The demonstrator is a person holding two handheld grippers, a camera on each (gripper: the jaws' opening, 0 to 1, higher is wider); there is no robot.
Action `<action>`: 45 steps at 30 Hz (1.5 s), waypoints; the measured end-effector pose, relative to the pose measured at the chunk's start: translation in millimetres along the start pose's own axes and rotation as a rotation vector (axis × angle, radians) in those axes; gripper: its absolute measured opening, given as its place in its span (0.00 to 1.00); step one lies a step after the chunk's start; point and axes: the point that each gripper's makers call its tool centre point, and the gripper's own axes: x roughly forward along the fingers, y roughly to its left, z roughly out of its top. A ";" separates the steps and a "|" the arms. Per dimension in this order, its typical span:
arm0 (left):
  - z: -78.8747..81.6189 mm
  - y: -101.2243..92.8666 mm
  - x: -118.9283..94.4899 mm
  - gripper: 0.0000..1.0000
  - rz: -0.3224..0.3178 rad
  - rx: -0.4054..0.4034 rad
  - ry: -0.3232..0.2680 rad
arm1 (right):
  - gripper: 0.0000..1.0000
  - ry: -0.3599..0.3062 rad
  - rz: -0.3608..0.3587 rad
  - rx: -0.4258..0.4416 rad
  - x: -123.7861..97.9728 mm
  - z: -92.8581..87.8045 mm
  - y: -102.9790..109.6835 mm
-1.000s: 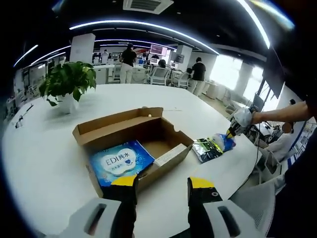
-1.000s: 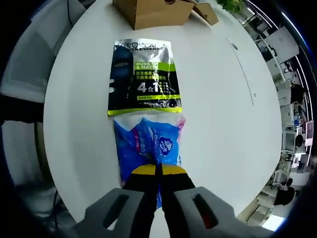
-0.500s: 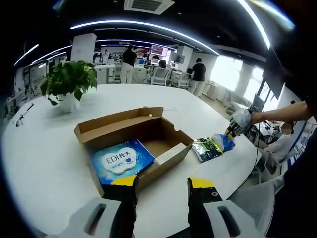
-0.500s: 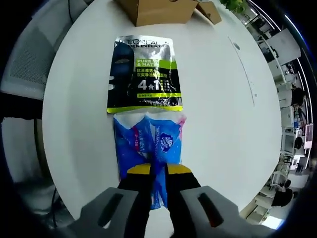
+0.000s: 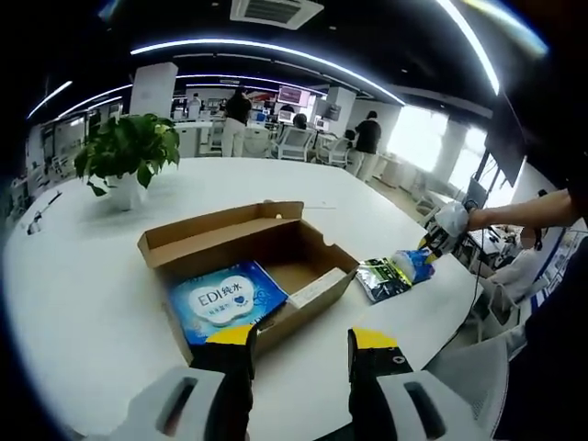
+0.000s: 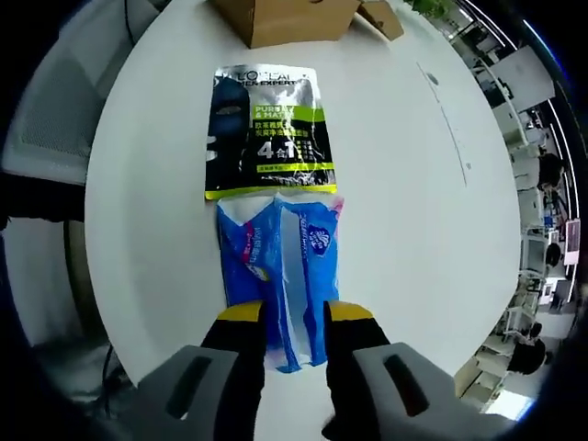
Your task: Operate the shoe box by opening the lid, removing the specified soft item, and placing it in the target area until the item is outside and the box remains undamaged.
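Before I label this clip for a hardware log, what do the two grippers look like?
Both match: the left gripper and right gripper have pale grey moulded bodies with dark slots, black fingers and yellow tips. The right gripper's grey body also shows at the table's far edge.

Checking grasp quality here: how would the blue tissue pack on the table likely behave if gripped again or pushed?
The blue tissue pack looks soft and crinkled, so it would probably squash and flop rather than hold shape. Its glossy wrapper may slip between the open right gripper jaws. Lying flat on the white table, it should slide, not roll.

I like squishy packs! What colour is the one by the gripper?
Blue tissue pack, clearest in the right gripper view.
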 end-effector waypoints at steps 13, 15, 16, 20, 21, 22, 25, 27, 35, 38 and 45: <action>4.2 16.1 -12.3 0.40 -0.004 -0.013 -0.025 | 0.26 -0.162 -0.009 0.263 -20.4 22.9 -0.4; 3.7 18.5 -15.0 0.40 0.000 -0.019 -0.029 | 0.26 -0.198 -0.010 0.320 -22.2 29.0 1.3; 3.1 20.1 -16.9 0.40 0.002 -0.023 -0.032 | 0.26 -0.216 -0.012 0.351 -22.3 31.5 2.0; 0.0 23.8 -23.7 0.40 0.008 -0.038 -0.040 | 0.31 -0.302 -0.003 0.471 -28.6 49.6 7.3; -0.8 24.4 -24.9 0.40 0.009 -0.040 -0.040 | 0.33 -0.339 0.002 0.506 -31.6 57.7 9.0; -2.1 25.3 -26.7 0.40 0.011 -0.042 -0.040 | 0.34 -0.365 0.010 0.533 -33.6 63.5 10.5; -4.0 28.1 -29.8 0.40 0.014 -0.047 -0.040 | 0.36 -0.426 0.000 0.581 -39.6 76.4 10.0; -3.9 29.5 -31.3 0.40 0.016 -0.050 -0.043 | 0.38 -0.483 0.005 0.631 -45.2 89.0 9.9; -0.4 35.8 -34.3 0.40 0.019 -0.055 -0.056 | 0.46 -0.650 0.008 0.732 -68.7 136.2 3.6; 1.4 37.7 -33.8 0.40 0.019 -0.059 -0.063 | 0.46 -0.667 0.006 0.720 -73.8 151.5 1.7; 3.6 42.3 -30.1 0.40 0.017 -0.063 -0.070 | 0.49 -0.734 0.034 0.713 -84.2 187.9 1.2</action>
